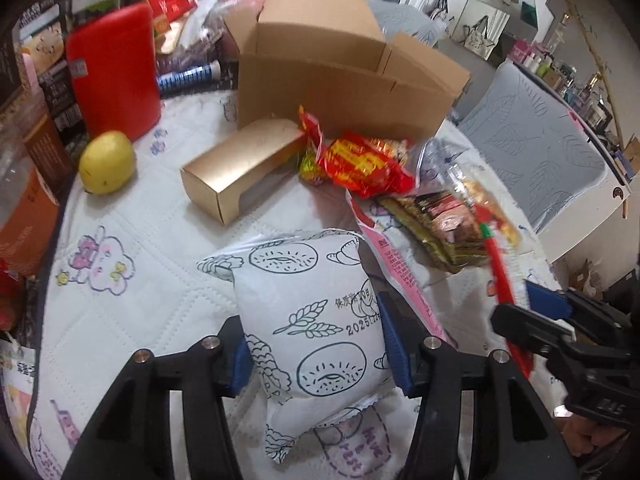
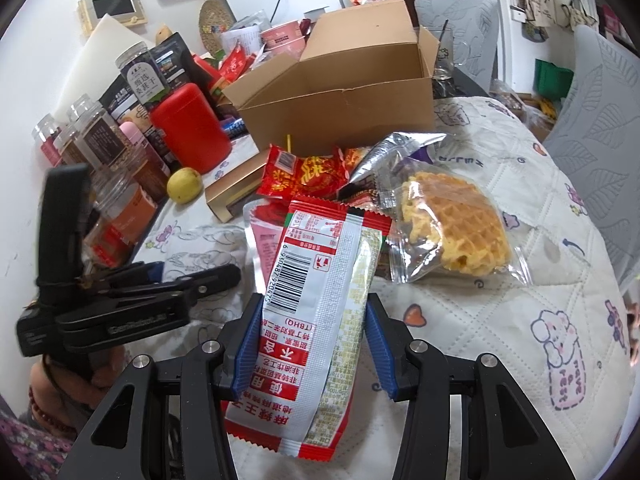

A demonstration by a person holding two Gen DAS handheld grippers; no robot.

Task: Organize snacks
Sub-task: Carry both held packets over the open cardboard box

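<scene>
On the far left of the quilted white tabletop, a red plastic canister stands upright, with a yellow lemon-shaped fruit just in front of it. A gold rectangular carton lies on its side to the right of the fruit, its far end near the open brown cardboard box standing behind it.

My left gripper is closed on a white pillow-shaped snack packet printed with black doughnut and wheat drawings. Both blue pads press its sides. The packet sits upright between them, its lower end on the tabletop.

Directly in front of the box, a pile of red and yellow foil snack bags lies touching the gold carton. To its right rests a flat stack of dark wrapped bars.

My right gripper is clamped on a long red and white sachet with a barcode, held lengthwise with the barcode side facing the camera. The sachet's far end overlaps a pink pouch lying beneath it.

Right of the sachet, a clear bag holding golden waffle pieces lies flat on the tabletop, just beside a crumpled silver foil wrapper.
</scene>
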